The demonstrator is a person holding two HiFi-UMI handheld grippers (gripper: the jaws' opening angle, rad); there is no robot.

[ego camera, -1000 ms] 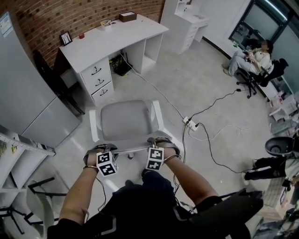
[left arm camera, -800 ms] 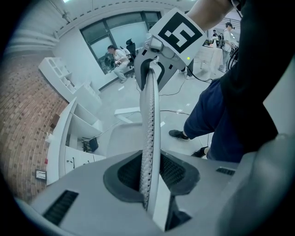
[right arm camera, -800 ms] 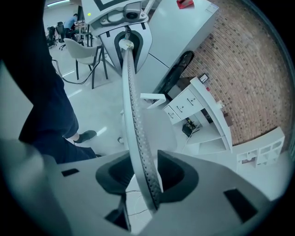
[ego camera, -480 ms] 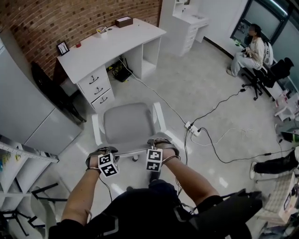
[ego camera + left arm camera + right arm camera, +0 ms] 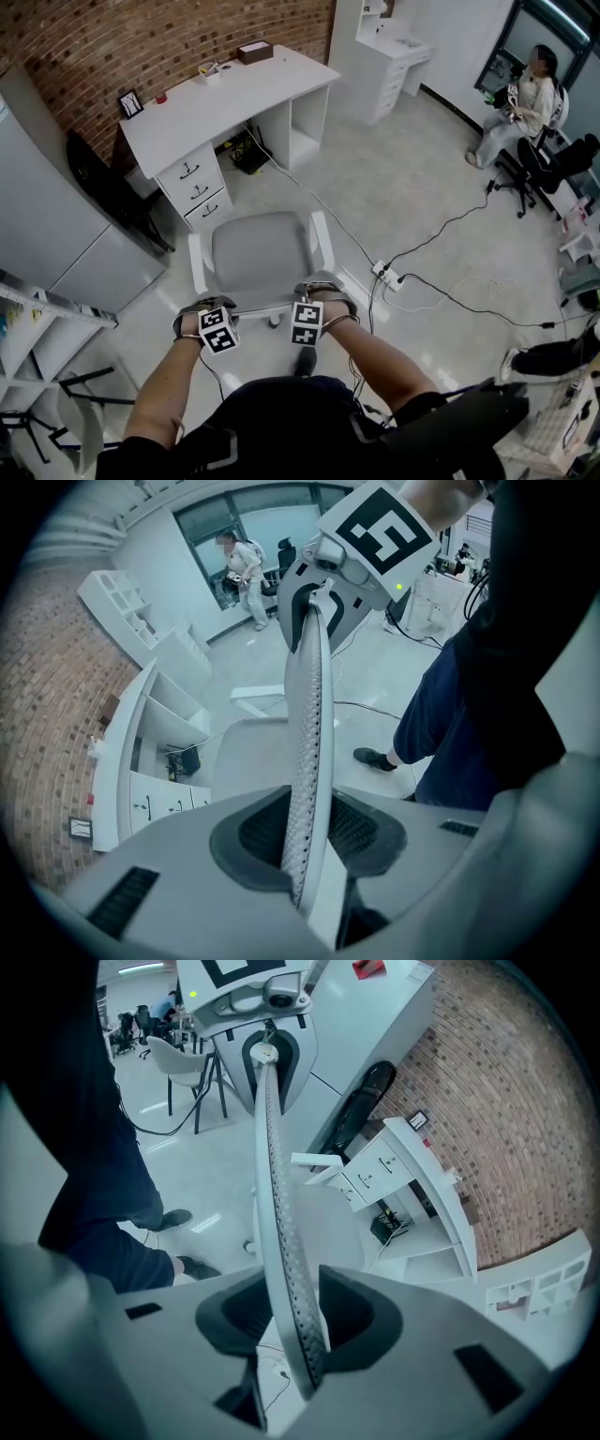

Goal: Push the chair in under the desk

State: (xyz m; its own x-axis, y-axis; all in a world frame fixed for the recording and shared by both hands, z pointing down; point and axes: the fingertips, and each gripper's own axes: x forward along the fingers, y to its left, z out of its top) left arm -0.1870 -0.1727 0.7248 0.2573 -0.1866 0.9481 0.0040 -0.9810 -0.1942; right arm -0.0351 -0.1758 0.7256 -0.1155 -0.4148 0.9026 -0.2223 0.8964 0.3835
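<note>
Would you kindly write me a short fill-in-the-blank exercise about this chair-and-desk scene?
1. The left gripper and right gripper both clamp the top edge of the chair's ____.
2. The white desk stands against a ____ wall.
3. Its drawer stack holds ____ drawers.
4. On the floor, right of the chair in the head view, lies a white multi-socket ____.

Missing words: backrest; brick; three; power strip.

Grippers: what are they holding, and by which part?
The left gripper and right gripper both clamp the chair by the top edge of its backrest, one toward each side.
</note>
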